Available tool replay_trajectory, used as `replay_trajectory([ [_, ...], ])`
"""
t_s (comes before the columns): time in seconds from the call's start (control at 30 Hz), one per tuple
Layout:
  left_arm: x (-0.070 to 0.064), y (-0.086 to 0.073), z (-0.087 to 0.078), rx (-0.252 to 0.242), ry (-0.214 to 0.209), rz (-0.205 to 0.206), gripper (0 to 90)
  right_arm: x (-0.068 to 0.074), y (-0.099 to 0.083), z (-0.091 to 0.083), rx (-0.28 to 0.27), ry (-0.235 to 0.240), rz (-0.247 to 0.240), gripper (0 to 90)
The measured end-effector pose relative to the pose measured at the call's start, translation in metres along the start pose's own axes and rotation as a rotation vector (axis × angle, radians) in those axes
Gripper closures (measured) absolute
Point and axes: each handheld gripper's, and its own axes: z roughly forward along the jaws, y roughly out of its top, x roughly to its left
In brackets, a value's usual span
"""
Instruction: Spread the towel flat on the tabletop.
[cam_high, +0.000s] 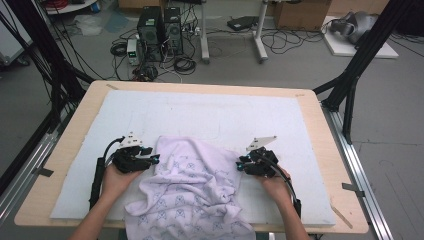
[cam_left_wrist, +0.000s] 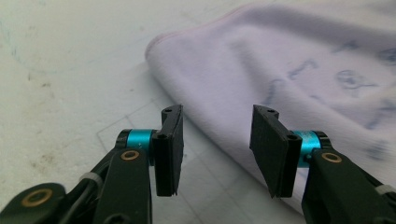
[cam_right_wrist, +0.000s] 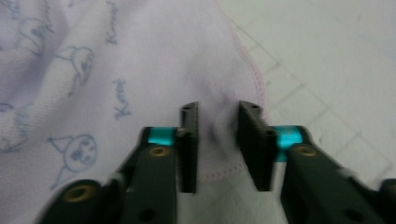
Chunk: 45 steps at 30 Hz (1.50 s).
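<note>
We see a crumpled pale lilac cloth (cam_high: 192, 192) w/ blue cartoon prints lying on the white mat (cam_high: 210, 115) at the near-centre of the bench (cam_high: 320, 150), its near end hanging over the front edge. Our left gripper (cam_left_wrist: 215, 149) sits at the cloth's left edge, jaws spread wide & grasping nothing, the hem running just past the right-hand jaw. Our right gripper (cam_right_wrist: 218, 144) is at the cloth's right edge, jaws partly parted astride a pink-stitched corner fold, not clenched on it.
</note>
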Motion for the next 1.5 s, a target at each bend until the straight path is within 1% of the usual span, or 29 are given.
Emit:
replay_trajectory([
  [0.03,0.000,0.000,0.001,0.003,-0.009,-0.002,58.5,0.000,0.001,0.000,0.002,0.015,-0.012,87.7],
  [0.1,-0.001,0.000,0.000,-0.004,-0.015,0.003,63.5,-0.001,0.004,-0.003,0.017,0.005,-0.026,88.1],
  [0.17,-0.001,0.001,-0.003,-0.023,-0.013,0.007,66.5,-0.002,0.007,-0.016,-0.026,-0.014,-0.033,88.1],
  [0.27,0.004,0.003,-0.004,-0.053,-0.004,-0.024,65.9,-0.004,0.008,-0.028,-0.031,-0.031,-0.034,88.0],
  [0.33,0.008,0.003,0.000,-0.057,0.009,-0.043,65.2,-0.007,0.006,-0.026,-0.013,-0.029,-0.033,88.0],
  [0.43,0.014,0.007,0.009,-0.016,0.022,-0.066,60.9,-0.009,0.003,-0.020,0.004,-0.021,-0.028,87.0],
  [0.47,0.015,0.009,0.012,-0.020,0.019,-0.072,59.3,-0.010,0.001,-0.018,0.000,-0.015,-0.022,83.8],
  [0.53,0.015,0.015,0.019,-0.018,0.008,-0.071,58.8,-0.013,-0.001,-0.013,0.004,0.002,0.005,65.9],
  [0.6,0.015,0.021,0.028,0.022,0.005,-0.052,58.1,-0.015,-0.003,-0.008,0.025,0.006,0.026,64.0],
  [0.63,0.013,0.023,0.031,0.027,0.019,-0.036,60.1,-0.015,-0.004,-0.007,0.025,0.005,0.027,64.5],
  [0.67,0.013,0.024,0.032,0.024,0.014,-0.026,65.3,-0.016,-0.005,-0.006,0.009,0.004,0.032,66.4],
  [0.7,0.014,0.025,0.033,0.021,-0.005,-0.035,73.7,-0.016,-0.005,-0.006,0.005,0.004,0.039,70.1],
  [0.77,0.009,0.026,0.033,0.025,0.012,0.007,83.2,-0.016,-0.007,-0.004,-0.013,0.012,0.037,82.6],
  [0.8,0.008,0.027,0.032,0.031,0.022,0.019,84.4,-0.017,-0.007,-0.004,-0.016,0.039,0.033,86.6],
  [0.87,0.004,0.029,0.022,0.022,0.065,0.044,85.3,-0.015,-0.005,-0.005,-0.005,0.033,0.005,87.6],
  [0.9,0.003,0.031,0.014,0.004,0.067,0.036,85.4,-0.014,-0.003,-0.006,-0.008,0.041,-0.005,87.7],
  [1.03,0.000,0.045,-0.023,-0.025,0.173,0.065,85.4,-0.005,0.009,-0.023,-0.092,0.046,-0.039,87.7],
  [1.07,-0.002,0.051,-0.029,-0.022,0.177,0.074,85.4,-0.005,0.013,-0.028,-0.101,0.043,-0.045,87.7],
  [1.13,-0.007,0.063,-0.029,0.029,0.148,0.094,84.4,-0.005,0.022,-0.033,-0.101,0.028,-0.063,87.7],
  [1.17,-0.009,0.066,-0.024,0.060,0.100,0.097,82.4,-0.007,0.025,-0.034,-0.090,0.015,-0.069,87.7],
  [1.2,-0.011,0.067,-0.017,0.083,0.018,0.095,74.7,-0.009,0.027,-0.033,-0.076,0.000,-0.078,87.6],
  [1.23,-0.012,0.067,-0.009,0.099,-0.058,0.090,62.7,-0.012,0.028,-0.032,-0.065,-0.009,-0.077,87.6],
  [1.27,-0.014,0.065,-0.004,0.122,-0.079,0.106,59.6,-0.016,0.026,-0.030,-0.053,-0.013,-0.066,87.5],
  [1.3,-0.014,0.063,0.000,0.127,-0.074,0.125,58.9,-0.021,0.023,-0.028,-0.032,-0.018,-0.050,87.4],
  [1.33,-0.012,0.060,0.002,0.115,-0.088,0.130,58.9,-0.025,0.019,-0.026,-0.014,-0.023,-0.035,87.2],
  [1.37,-0.009,0.057,0.002,0.090,-0.105,0.127,61.7,-0.027,0.016,-0.024,0.004,-0.018,-0.020,87.1],
  [1.4,-0.005,0.055,0.002,0.073,-0.103,0.132,66.2,-0.029,0.014,-0.023,0.017,-0.015,-0.018,87.0],
  [1.43,-0.001,0.053,0.002,0.064,-0.097,0.137,71.2,-0.028,0.013,-0.023,0.020,-0.019,-0.019,87.0],
  [1.5,0.005,0.051,0.002,0.024,-0.128,0.147,81.2,-0.029,0.013,-0.024,0.011,-0.027,-0.024,86.9],
])
